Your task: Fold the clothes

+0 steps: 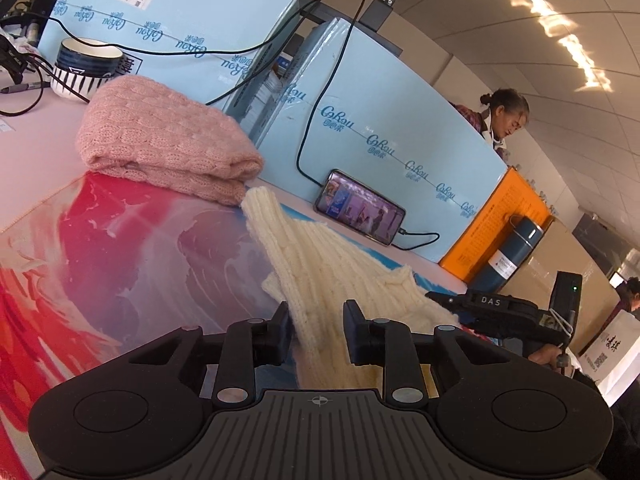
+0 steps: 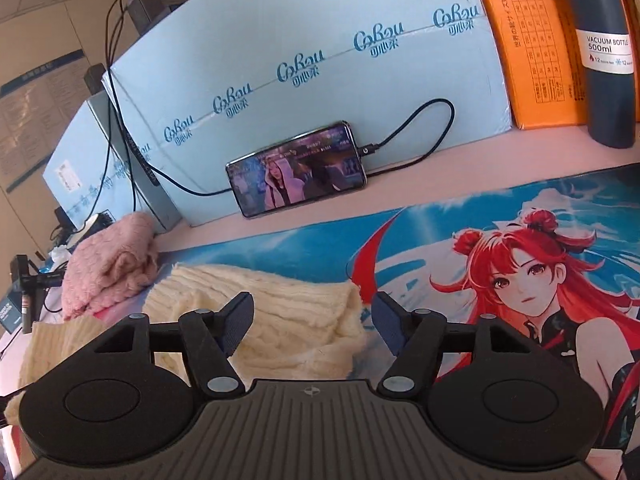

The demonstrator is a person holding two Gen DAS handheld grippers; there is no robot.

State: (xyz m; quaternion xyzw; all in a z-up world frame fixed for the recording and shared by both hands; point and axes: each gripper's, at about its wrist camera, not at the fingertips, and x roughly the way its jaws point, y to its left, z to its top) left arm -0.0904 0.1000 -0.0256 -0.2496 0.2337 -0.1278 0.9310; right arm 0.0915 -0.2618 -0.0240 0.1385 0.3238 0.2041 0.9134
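Note:
A cream ribbed knit garment [image 1: 320,264] lies rumpled on the printed desk mat [image 1: 140,248]. My left gripper [image 1: 318,328] is shut on a fold of it, and the cloth fills the narrow gap between the pads. In the right wrist view the same cream knit [image 2: 288,312] lies under and between the fingers of my right gripper [image 2: 312,320]. That gripper is open, and its pads stand clear of the cloth. A folded pink cable-knit garment [image 1: 160,140] rests at the mat's far left corner. The right gripper's body [image 1: 492,308] shows at the right of the left wrist view.
Light blue boxes [image 2: 320,60] wall the back of the table, with a charging phone [image 2: 296,176] leaning on them. An orange box [image 2: 532,40] and a dark vacuum bottle [image 2: 608,60] stand at the right. A striped bowl [image 1: 86,68] and cables sit far left. A person [image 1: 504,120] is behind the boxes.

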